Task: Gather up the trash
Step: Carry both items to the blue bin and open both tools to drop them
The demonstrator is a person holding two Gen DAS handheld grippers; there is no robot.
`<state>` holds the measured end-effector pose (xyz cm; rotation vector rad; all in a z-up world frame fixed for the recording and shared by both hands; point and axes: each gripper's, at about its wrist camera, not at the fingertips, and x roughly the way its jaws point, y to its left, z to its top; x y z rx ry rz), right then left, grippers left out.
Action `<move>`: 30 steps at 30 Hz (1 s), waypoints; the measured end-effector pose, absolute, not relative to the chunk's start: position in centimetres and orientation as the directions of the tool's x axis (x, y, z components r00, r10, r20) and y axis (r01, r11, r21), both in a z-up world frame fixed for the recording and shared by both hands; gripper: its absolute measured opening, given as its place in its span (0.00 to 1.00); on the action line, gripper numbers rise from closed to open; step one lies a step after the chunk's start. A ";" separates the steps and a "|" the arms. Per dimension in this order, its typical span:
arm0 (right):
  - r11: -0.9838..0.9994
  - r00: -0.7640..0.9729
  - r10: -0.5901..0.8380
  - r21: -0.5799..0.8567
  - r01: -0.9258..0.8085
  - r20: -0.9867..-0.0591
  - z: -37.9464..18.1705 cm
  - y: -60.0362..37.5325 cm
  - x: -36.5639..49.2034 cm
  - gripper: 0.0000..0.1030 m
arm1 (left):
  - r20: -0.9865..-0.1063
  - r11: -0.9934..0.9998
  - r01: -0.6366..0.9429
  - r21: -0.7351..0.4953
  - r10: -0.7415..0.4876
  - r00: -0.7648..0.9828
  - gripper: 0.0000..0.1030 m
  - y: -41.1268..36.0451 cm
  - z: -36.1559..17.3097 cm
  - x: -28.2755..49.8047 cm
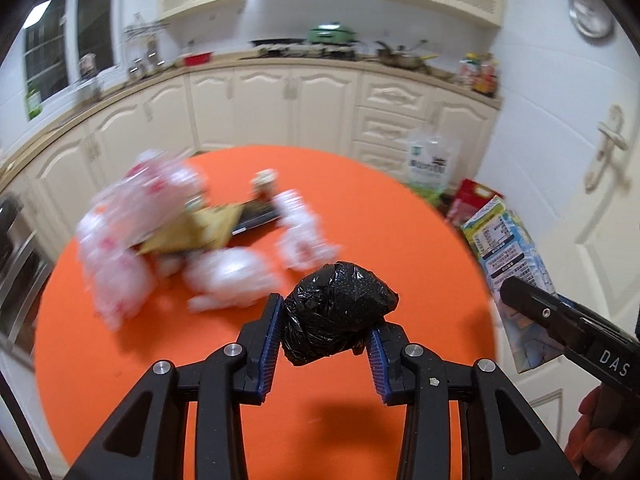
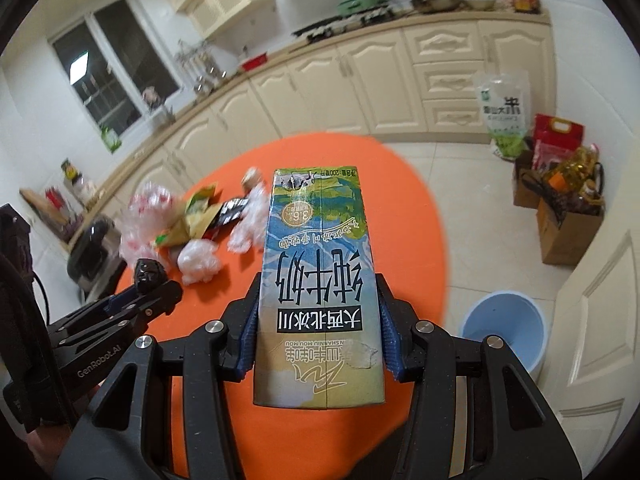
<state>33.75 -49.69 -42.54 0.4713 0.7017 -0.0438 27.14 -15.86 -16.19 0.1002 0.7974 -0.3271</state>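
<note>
Holding trash in both claws above the orange surface (image 1: 120, 360).
My left claw (image 1: 326, 322) pinches a black bag wad (image 1: 340, 304); my right claw (image 2: 318, 316), angled downward, grips a milk carton (image 2: 316, 280).

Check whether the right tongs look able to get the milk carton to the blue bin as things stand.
Probably yes: the right tongs grip the milk carton, and the blue bin stands open on bare floor beside the table.

The round orange desk (image 1: 360, 208) is loaded on its far side with crumpled white plastic bags (image 1: 232, 276), a yellow paper wrapper (image 1: 192, 232) and a dark flat packet (image 1: 260, 216).
</note>
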 end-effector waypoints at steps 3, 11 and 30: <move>0.875 0.788 0.068 0.416 0.247 -0.611 -42.0 -53.1 31.6 0.45 | -0.709 0.918 0.393 -0.045 -0.306 0.635 0.34 -19.2 -16.1 27.5; 0.801 0.768 -0.070 0.423 0.423 -0.637 -43.5 -62.1 27.7 0.45 | -0.732 0.820 0.566 -0.082 -0.435 0.524 0.34 -29.5 -18.5 29.7; 0.617 0.567 0.028 0.460 0.638 -0.823 -61.7 -76.6 29.8 0.46 | -0.945 0.748 0.662 -0.045 -0.247 0.215 0.35 -55.5 -41.7 48.9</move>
